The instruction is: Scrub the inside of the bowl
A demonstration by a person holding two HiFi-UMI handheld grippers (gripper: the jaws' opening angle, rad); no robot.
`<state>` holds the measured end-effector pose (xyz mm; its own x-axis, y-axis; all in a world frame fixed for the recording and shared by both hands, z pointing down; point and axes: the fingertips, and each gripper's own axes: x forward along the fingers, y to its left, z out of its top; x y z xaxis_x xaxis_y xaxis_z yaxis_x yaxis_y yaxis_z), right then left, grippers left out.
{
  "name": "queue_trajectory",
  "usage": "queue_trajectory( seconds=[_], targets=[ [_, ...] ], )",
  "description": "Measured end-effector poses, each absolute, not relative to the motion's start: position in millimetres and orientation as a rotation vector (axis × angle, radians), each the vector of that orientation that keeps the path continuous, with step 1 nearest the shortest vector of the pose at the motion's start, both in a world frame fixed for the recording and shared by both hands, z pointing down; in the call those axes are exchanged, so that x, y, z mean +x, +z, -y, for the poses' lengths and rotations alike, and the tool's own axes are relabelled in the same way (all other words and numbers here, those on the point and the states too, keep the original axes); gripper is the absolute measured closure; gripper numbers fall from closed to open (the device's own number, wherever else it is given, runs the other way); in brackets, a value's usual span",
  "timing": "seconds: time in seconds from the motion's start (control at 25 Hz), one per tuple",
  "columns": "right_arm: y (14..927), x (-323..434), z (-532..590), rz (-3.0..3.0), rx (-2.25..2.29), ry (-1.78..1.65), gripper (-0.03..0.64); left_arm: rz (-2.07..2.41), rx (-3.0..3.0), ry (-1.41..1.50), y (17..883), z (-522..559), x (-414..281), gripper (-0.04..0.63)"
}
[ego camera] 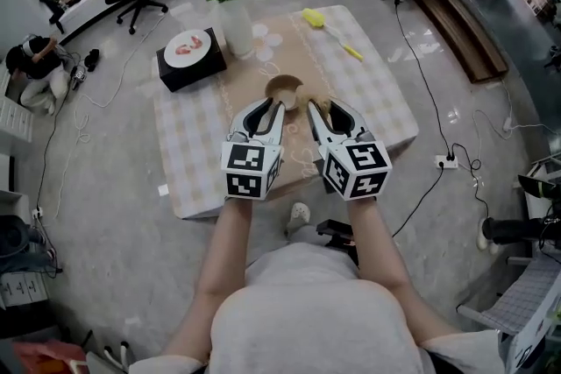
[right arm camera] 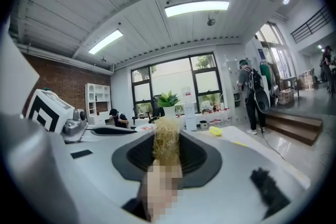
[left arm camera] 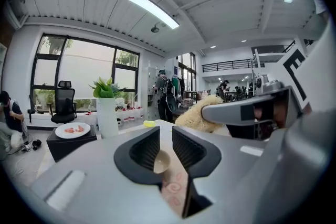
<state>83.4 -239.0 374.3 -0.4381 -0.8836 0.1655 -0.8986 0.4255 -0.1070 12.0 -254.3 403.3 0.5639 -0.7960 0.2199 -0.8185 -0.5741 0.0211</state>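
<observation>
A small tan bowl [ego camera: 282,87] is seen standing upright near the middle of a table [ego camera: 368,92] covered with a checked cloth. The left gripper [ego camera: 273,107] is held at the bowl's six o'clock. Its jaws are parted only narrowly and nothing is pinched; the bowl [left arm camera: 161,161] is seen through the gap, straight ahead at twelve o'clock. The right gripper [ego camera: 317,106] is clamped on a fibrous scrubber [right arm camera: 167,147], whose long axis is pointed forward along the jaws. It is held at the bowl's four o'clock, just beside the rim. A short shift towards ten o'clock is judged necessary for the scrubber to be brought inside.
</observation>
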Motion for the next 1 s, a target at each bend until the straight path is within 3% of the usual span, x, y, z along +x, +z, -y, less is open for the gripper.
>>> queue_trajectory(
  seconds=[0.68, 1.0],
  targets=[
    [392, 98, 304, 2.637, 1.487, 0.325, 0.511, 1.249, 2.663, 0.493, 455, 304, 38, 0.185],
    [402, 98, 319, 2.609, 1.481, 0.362, 0.511, 1.183, 2.635, 0.5, 475, 317, 38, 0.131]
  ],
)
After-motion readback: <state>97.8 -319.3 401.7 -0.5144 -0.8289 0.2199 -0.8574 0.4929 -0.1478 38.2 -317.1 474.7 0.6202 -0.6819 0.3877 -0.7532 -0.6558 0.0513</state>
